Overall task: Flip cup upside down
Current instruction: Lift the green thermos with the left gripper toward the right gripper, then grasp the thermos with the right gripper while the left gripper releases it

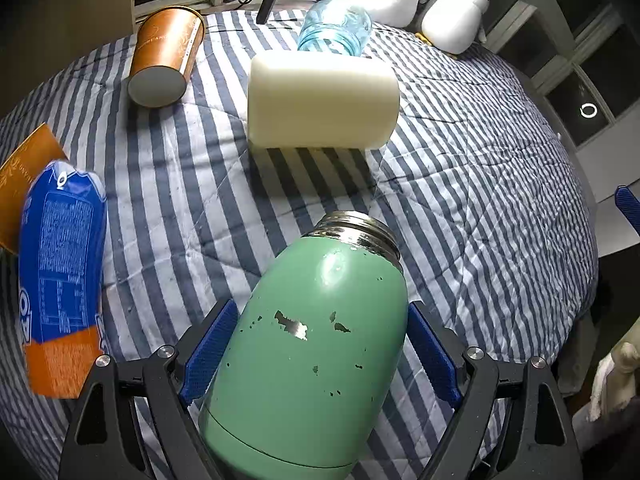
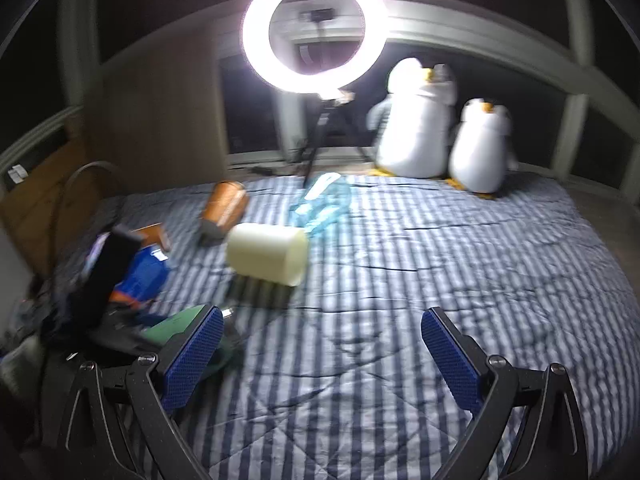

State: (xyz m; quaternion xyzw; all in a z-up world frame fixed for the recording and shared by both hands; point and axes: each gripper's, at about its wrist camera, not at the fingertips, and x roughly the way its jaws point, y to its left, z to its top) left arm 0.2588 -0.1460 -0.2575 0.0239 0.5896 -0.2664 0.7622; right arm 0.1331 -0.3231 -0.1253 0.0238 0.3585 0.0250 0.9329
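A mint-green metal cup [image 1: 308, 344] with chipped paint and a steel threaded mouth lies between the blue pads of my left gripper [image 1: 320, 348], mouth pointing away and tilted up-right. The pads sit against both its sides, so the gripper is shut on it, just above the striped bedspread [image 1: 480, 184]. In the blurred right wrist view a sliver of the green cup [image 2: 180, 322] shows behind the left fingertip. My right gripper [image 2: 322, 354] is open and empty over the bedspread [image 2: 440, 248].
A cream cylinder [image 1: 320, 100] lies ahead, with a blue glass jar [image 1: 334, 26] behind it and a copper can [image 1: 166, 58] to its left. A blue-orange packet [image 1: 60, 276] lies at the left. Plush penguins [image 2: 444, 128] and a ring light [image 2: 314, 26] stand at the back.
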